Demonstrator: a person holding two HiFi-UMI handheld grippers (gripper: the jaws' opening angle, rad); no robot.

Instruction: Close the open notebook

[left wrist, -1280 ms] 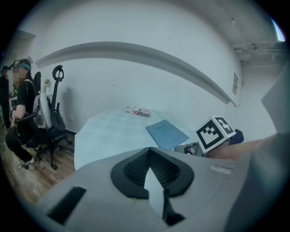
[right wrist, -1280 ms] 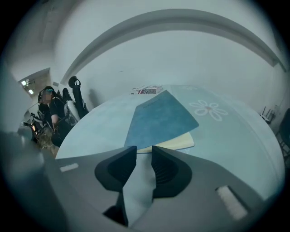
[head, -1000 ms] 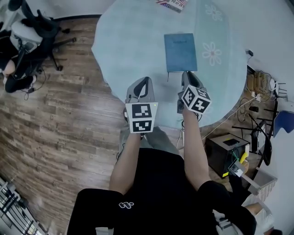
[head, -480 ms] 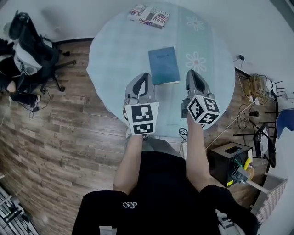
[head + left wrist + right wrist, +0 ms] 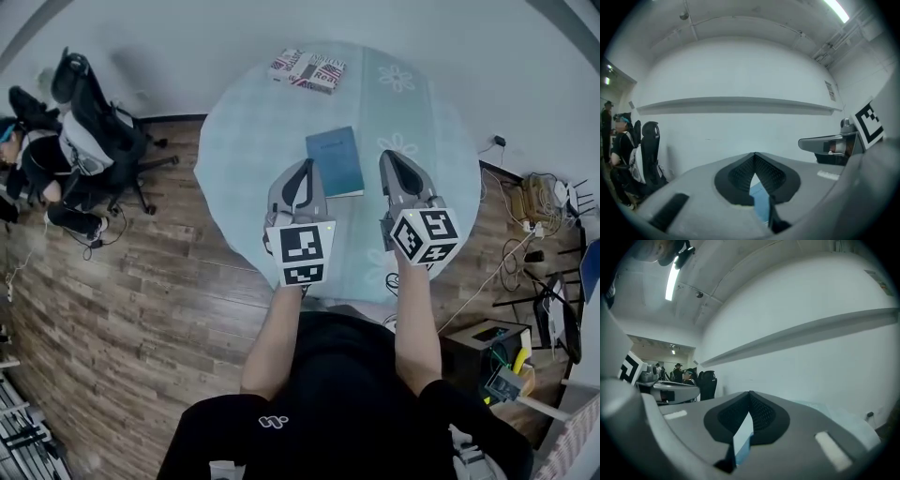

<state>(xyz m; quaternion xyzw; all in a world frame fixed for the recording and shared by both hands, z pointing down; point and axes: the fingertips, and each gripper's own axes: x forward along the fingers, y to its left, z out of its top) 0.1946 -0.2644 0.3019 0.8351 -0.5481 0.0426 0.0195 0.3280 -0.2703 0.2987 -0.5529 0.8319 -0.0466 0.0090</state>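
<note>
The blue notebook [image 5: 335,161] lies closed and flat on the round table [image 5: 248,131] with its pale blue cloth. Both grippers are held up above the table's near side, pointing level. My left gripper [image 5: 302,170] hangs just left of the notebook, and its fingertips meet with nothing between them [image 5: 753,154]. My right gripper [image 5: 392,159] hangs to the right of the notebook, also shut and empty [image 5: 750,393]. A sliver of the blue cover shows below each pair of jaws. Each gripper view catches the other gripper at its side.
A printed magazine [image 5: 307,69] lies at the table's far edge. A black office chair [image 5: 94,141] with a person beside it stands on the wooden floor at the left. Cables and a black box [image 5: 478,342] sit on the floor at the right.
Both grippers have risen away from the table's near edge and the notebook, and they now point level. The notebook has stayed closed in its place.
</note>
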